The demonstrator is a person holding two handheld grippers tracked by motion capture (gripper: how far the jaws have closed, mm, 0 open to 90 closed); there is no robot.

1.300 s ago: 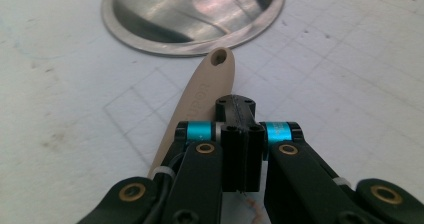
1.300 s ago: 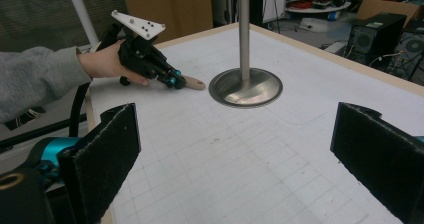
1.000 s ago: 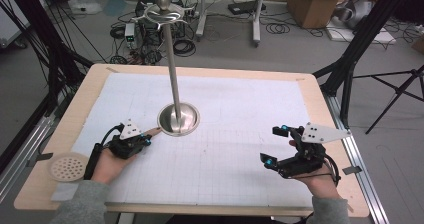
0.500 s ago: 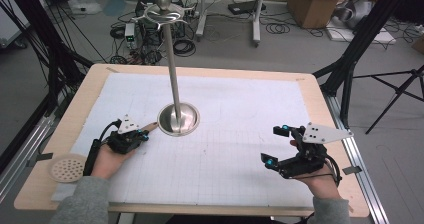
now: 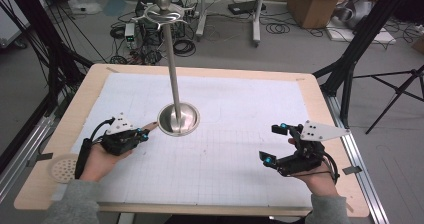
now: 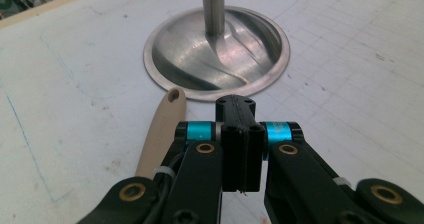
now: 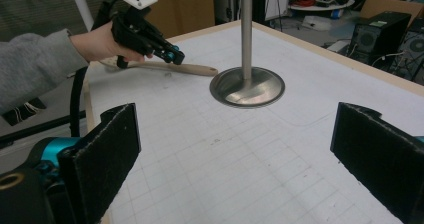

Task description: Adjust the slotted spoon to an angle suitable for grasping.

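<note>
The left gripper (image 5: 142, 135) has its jaws clenched together with nothing between them, just above a wooden handle (image 6: 159, 134) that lies on the worktop (image 5: 235, 149), its holed tip almost at the base of the metal stand (image 5: 178, 119). The right gripper (image 5: 276, 145) rests well apart to the right, its jaws released and wide.
</note>
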